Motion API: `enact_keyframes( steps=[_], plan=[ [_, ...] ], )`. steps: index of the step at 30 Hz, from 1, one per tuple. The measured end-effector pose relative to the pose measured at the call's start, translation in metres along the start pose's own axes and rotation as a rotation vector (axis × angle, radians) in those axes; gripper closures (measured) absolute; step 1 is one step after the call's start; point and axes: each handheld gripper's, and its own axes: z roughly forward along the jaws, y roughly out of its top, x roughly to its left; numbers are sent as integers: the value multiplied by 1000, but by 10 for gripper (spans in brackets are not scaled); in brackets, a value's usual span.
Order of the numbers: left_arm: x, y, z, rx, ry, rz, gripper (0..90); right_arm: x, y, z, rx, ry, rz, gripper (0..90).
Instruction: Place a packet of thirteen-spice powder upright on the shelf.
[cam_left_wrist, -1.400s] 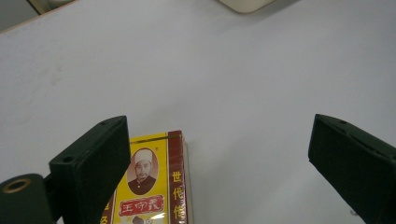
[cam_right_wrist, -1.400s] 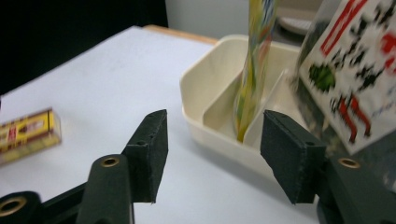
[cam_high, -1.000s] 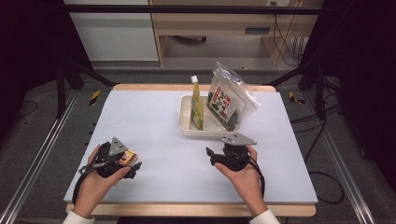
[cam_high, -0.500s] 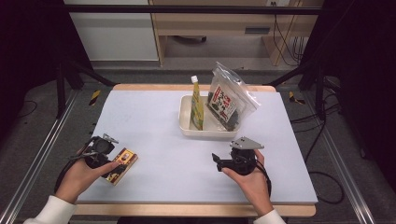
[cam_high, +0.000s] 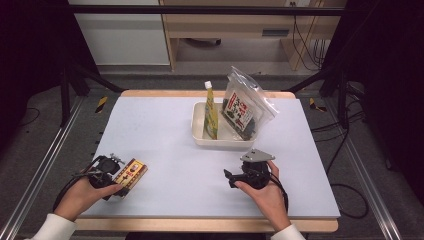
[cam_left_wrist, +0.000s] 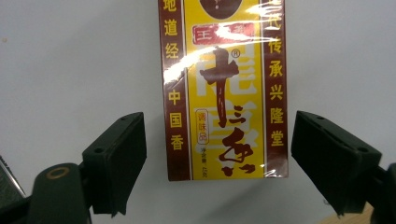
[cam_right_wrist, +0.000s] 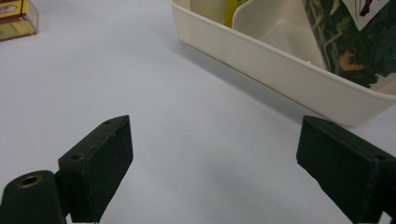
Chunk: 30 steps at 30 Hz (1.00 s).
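over on the left, the left gripper (cam_high: 111, 176) sits at the near left corner of the table (cam_high: 165, 130), its jaws spread wide with the little yellow and brown box (cam_left_wrist: 224, 88) lying flat on the tabletop between them, not yet touched on either side. from above, that box (cam_high: 130, 173) lies just beside the person's left hand (cam_high: 85, 192), near the front edge and well apart from everything else. it looks like a small carton wrapped in glossy film, so i'd judge it light and fairly stiff, though the film could make it slippery and a hard squeeze might dent the card. the best hold seems to be across its two long narrow sides, about halfway along its length, where the jaws are already lined up.

moving toward the middle, a white tray (cam_high: 200, 137) stands past the centre of the table, holding an upright yellow tube (cam_high: 210, 112) and a leaning clear pouch (cam_high: 245, 107) of something dark.

on the right, the right gripper (cam_high: 235, 179) rests on the table in front of the tray, its jaws also standing wide apart and holding nothing, pointed across bare tabletop toward the tray wall (cam_right_wrist: 280, 65).
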Motion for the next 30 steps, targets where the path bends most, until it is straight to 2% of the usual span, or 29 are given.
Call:
enact_keyframes(
  steps=[13, 18, 20, 23, 25, 30],
  plan=[
    [-1, 3, 10, 26, -20, 27, 288, 3, 0, 1, 5, 11, -8, 114],
    [-4, 2, 6, 16, 10, 49, 312, 4, 1, -1, -2, 10, -8, 118],
    [-5, 3, 2, -6, 13, 60, 315, 5, 2, -3, -13, 7, -15, 120],
    [-9, 7, -6, -64, 21, 99, 316, 10, 7, -5, -31, 12, -21, 127],
    [-16, 14, -12, -124, 35, 142, 316, 13, 13, -5, -39, 24, -24, 142],
    [-41, 42, -22, -264, 22, 232, 316, 23, 31, 0, -32, 76, -21, 197]
  ],
)
